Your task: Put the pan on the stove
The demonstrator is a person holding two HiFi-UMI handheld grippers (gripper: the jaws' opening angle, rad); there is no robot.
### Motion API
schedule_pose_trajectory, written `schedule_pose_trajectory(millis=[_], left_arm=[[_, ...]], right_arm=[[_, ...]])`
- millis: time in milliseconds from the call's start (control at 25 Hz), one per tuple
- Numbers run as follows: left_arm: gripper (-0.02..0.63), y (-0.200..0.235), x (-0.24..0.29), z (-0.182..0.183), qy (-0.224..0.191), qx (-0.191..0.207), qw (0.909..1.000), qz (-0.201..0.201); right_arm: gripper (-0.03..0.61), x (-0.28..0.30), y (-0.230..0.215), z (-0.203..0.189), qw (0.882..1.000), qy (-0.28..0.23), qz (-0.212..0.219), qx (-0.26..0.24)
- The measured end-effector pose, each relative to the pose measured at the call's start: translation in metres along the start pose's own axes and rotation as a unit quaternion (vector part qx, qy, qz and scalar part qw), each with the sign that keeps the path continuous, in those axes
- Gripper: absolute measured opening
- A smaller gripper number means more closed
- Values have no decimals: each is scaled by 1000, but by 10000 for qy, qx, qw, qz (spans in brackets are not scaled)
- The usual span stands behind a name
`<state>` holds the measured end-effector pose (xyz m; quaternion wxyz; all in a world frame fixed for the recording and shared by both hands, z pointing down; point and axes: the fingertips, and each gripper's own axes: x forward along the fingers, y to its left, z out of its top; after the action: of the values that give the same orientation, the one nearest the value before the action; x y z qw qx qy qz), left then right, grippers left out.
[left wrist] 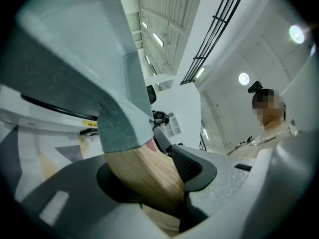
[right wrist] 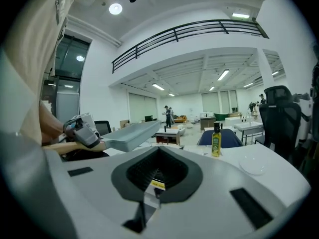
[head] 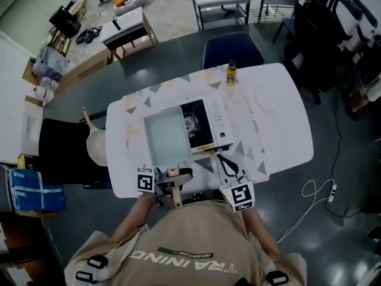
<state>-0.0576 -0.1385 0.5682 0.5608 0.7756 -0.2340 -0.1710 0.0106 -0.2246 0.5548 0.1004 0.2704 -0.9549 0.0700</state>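
Note:
A grey square pan (head: 166,137) with a wooden handle (head: 175,190) hangs over the left part of the white stove (head: 218,119), hiding that side. My left gripper (head: 174,176) is shut on the handle at the table's near edge. In the left gripper view the wooden handle (left wrist: 147,176) fills the jaws, and the pan body (left wrist: 75,59) rises above it. My right gripper (head: 226,161) rests just in front of the stove with its jaws shut and nothing in them. The right gripper view shows the pan (right wrist: 132,135) lifted at the left.
A yellow bottle (head: 231,73) stands at the table's far edge, with a clear plate (head: 265,97) to its right. A blue chair (head: 232,49) sits behind the table. A pale round pan (head: 95,145) lies on a black seat to the left.

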Motion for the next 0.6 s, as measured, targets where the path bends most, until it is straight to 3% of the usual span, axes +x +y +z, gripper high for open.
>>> schedule_pose_trajectory(millis=[320, 600], left_arm=[[172, 22, 33, 33, -345, 124, 9989, 286], [172, 33, 55, 46, -518, 60, 9978, 406]], right_arm=[[5, 21, -51, -9, 9986, 103, 512, 13], [5, 35, -71, -6, 9948, 227, 996, -30]])
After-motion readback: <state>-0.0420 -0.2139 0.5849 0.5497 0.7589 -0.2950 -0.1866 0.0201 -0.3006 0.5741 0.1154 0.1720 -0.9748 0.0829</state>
